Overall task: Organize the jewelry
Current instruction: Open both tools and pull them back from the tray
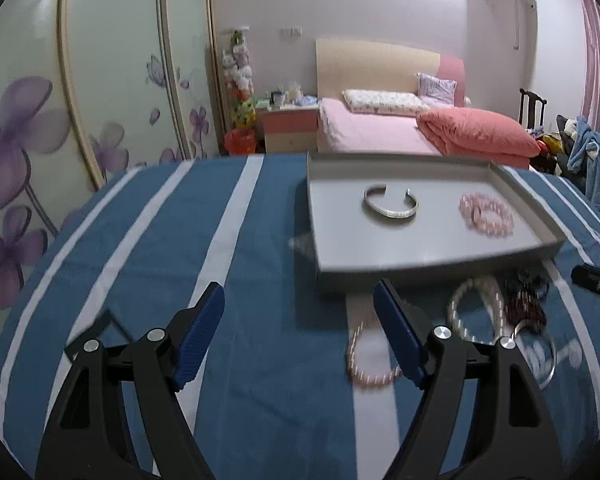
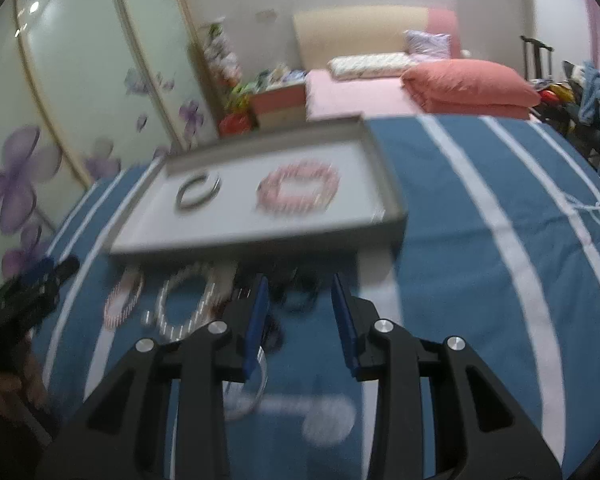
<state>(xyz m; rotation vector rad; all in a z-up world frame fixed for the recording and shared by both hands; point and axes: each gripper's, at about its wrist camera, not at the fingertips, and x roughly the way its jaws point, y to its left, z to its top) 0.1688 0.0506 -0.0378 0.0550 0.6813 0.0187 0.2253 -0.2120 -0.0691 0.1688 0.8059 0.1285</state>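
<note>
From the left wrist, the left gripper [image 1: 300, 328] hangs with its jaws spread wide and nothing between them, above a blue cloth [image 1: 148, 240] with white stripes. The grey tray [image 1: 432, 268] lies ahead and already holds a silver cuff [image 1: 390, 204] and a pink bead bracelet [image 1: 486, 214], well apart. Near its front wall, on the cloth, lie a pink strand [image 1: 366, 360] just beside the right finger, a white bead bracelet [image 1: 476, 308], dark beads [image 1: 526, 308] and a clear bangle [image 1: 540, 356]. The strung pieces look light and limp, so they would likely sag and roll; pinching across the cord at one side seems safest. The cuff and bangle look stiff and slick. From the right wrist, much blurred, the right gripper [image 2: 300, 320] is part open and empty, above the dark beads [image 2: 296, 300]; the bangle [image 2: 252, 392] lies under its left finger. The soft cloth may bunch under the fingertips. Beyond stand a bed [image 1: 372, 132] and a flowered wardrobe [image 1: 60, 120].
</note>
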